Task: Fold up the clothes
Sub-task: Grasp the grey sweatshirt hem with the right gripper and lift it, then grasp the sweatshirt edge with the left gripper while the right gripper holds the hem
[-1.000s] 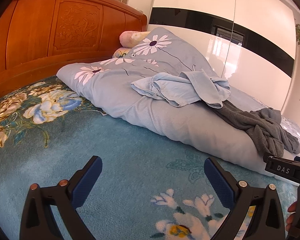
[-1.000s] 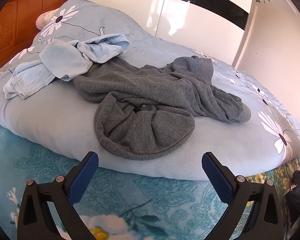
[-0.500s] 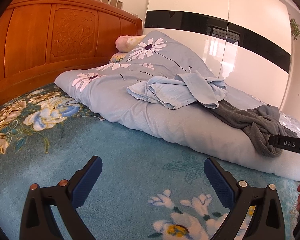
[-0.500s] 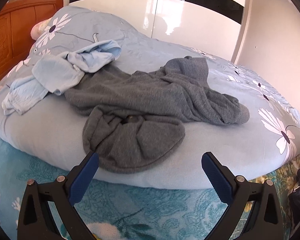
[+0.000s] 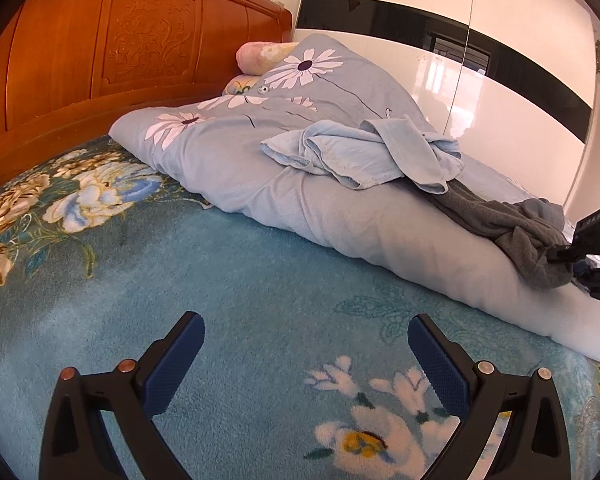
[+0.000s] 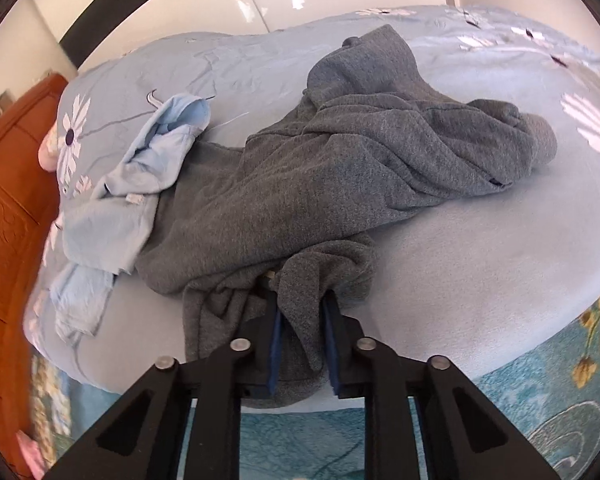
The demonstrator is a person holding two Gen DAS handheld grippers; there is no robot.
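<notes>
A crumpled grey sweater (image 6: 340, 184) lies on a pale blue duvet (image 6: 480, 248); it also shows at the right of the left wrist view (image 5: 512, 224). A light blue garment (image 6: 140, 184) lies bunched beside it, partly over its left end, seen too in the left wrist view (image 5: 364, 152). My right gripper (image 6: 300, 312) is shut on the sweater's near edge, with fabric pinched between the blue pads. Its body shows at the right edge of the left wrist view (image 5: 596, 248). My left gripper (image 5: 306, 344) is open and empty above the teal floral blanket (image 5: 260, 300).
A carved wooden headboard (image 5: 100, 52) stands at the left behind the duvet (image 5: 228, 152). A pink pillow (image 5: 260, 56) lies at its top. Glossy white wardrobe doors (image 5: 500, 80) run behind the bed.
My right gripper moved forward onto the grey sweater, tilted, and closed on its near edge. My left gripper stayed open and shifted a little over the blanket.
</notes>
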